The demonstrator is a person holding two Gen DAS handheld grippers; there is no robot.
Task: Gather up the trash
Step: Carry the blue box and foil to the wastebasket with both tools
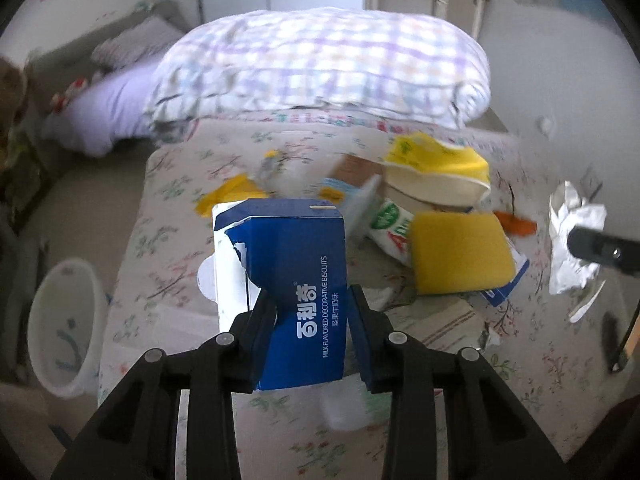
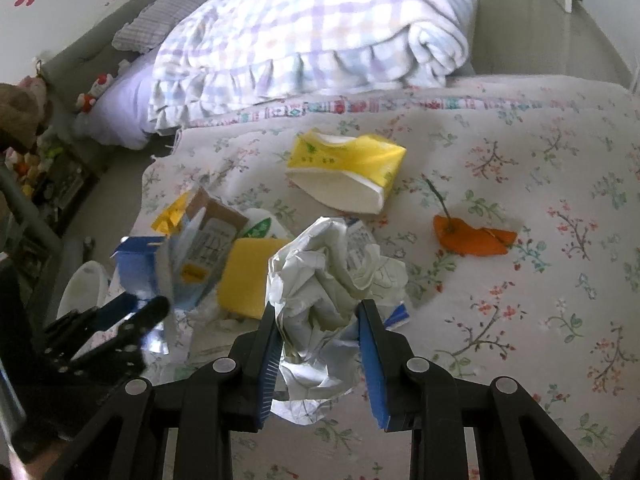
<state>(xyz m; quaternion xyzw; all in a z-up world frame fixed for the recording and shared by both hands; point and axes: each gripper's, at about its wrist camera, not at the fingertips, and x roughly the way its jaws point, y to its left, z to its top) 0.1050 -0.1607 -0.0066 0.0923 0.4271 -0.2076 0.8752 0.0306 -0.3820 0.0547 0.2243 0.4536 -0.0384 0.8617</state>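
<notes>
White plastic, the bin [image 1: 66, 322] stands on the floor off the bed's left edge, seen well only by the left camera. Next, the left gripper [image 1: 312, 312] is clamped on a blue biscuit box [image 1: 288, 276], the right gripper [image 2: 318, 328] on crumpled paper [image 2: 328, 280]. Both loads look ready to carry left and drop. Only the right view shows the orange scrap [image 2: 472, 238] clearly, still lying farther right on the floral bedspread [image 2: 540, 320]
</notes>
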